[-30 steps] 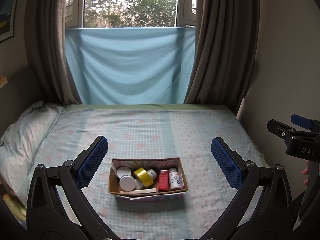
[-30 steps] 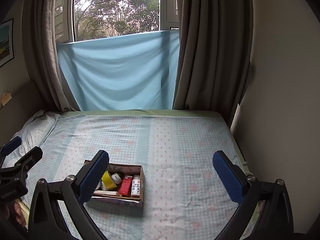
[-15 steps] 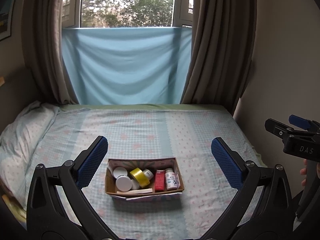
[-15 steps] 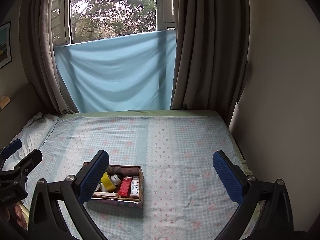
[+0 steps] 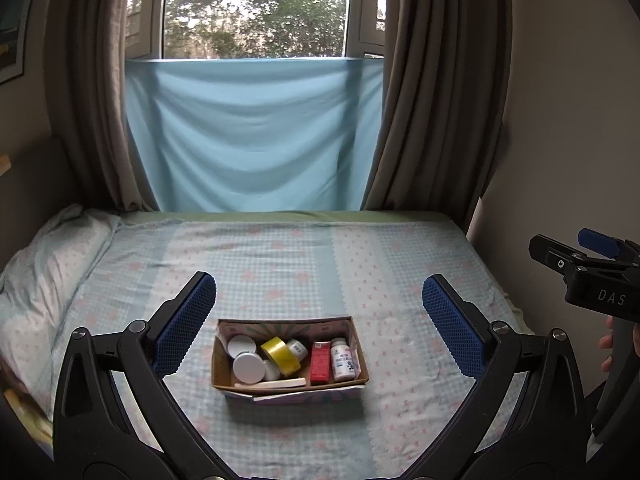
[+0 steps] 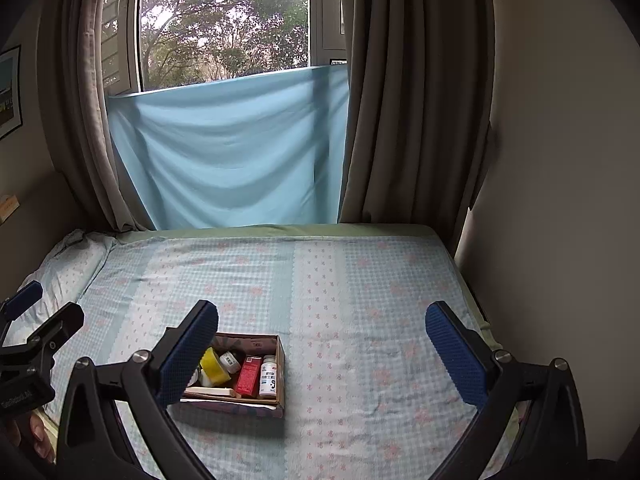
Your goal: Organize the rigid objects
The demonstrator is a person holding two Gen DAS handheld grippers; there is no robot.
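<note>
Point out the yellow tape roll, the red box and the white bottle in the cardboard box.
yellow tape roll (image 5: 281, 355): left wrist view, on its outer band.
red box (image 5: 320, 362): left wrist view, on its front face.
white bottle (image 6: 268, 377): right wrist view, on its label.

Cardboard box (image 5: 289, 385) between spread left tool (image 5: 319, 322) fingers

left tongs (image 5: 319, 318) agape, right tongs (image 6: 322, 346) agape

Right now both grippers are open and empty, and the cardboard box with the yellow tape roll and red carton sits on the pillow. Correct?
Not quite. The cardboard box sits on the checked bedsheet mid-bed, well clear of the pillow; the left wrist view shows it. The rest holds: left gripper and right gripper are open and empty, and the yellow tape roll and red carton are inside.
</note>
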